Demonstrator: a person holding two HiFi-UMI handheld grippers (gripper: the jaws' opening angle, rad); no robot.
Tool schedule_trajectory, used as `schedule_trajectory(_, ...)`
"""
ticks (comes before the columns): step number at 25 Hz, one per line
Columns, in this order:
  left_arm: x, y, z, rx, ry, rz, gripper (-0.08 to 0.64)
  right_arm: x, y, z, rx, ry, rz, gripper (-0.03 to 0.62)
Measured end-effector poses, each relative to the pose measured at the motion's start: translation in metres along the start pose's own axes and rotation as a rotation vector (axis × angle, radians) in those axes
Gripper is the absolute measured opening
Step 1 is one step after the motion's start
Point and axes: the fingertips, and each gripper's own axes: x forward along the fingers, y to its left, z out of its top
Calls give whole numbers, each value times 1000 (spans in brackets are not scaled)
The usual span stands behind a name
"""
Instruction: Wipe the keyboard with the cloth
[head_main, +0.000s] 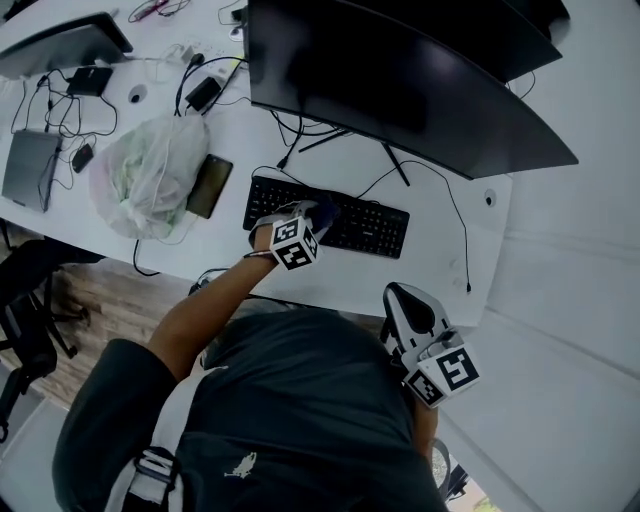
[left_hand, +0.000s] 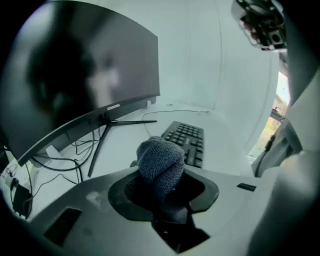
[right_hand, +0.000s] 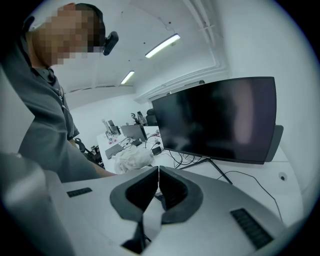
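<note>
Mostly, cloth (left_hand: 161, 162) buries the left claw (left_hand: 163, 194) tips — keyboard (left_hand: 188, 142) perhaps partly hidden.

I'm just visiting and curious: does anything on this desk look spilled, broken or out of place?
Nothing spilled or broken. The keyboard lies flat before the monitor. Only a crumpled plastic bag and loose cables clutter the left end of the desk.

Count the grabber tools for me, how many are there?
2. The left gripper is over the keyboard, shut on the cloth. The right gripper is at the near edge of the desk, shut and empty.
</note>
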Motion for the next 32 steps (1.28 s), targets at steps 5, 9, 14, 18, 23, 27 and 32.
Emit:
schedule_trajectory(5,9,10,-17,-62,29,2,120,-5,-3,-5,1,1,-10,11)
schedule_trajectory(9,-5,-51,-51,-95,51,-67,118,-12,-15,-7,20,-5,-25,11)
schedule_trajectory(14,-6,-39,-9,-52,3,-45,117,-11,-20,-8,17,4,-5,11)
schedule_trajectory(18,19,18,22,-54,-15,28,117,-10,-21,-8,10,8,3,11)
schedule_trajectory(23,16,-20,-21,-85,67,-63,115,-17,-29,-11,20,5,-19,11)
schedule_trajectory(27,-4,-78,-55,-136,100,-156,114,-19,-36,-11,36,6,-25,11)
schedule_trajectory(32,5,-49,8,-65,-12,-95,114,-13,-30,-10,22,12,-2,11)
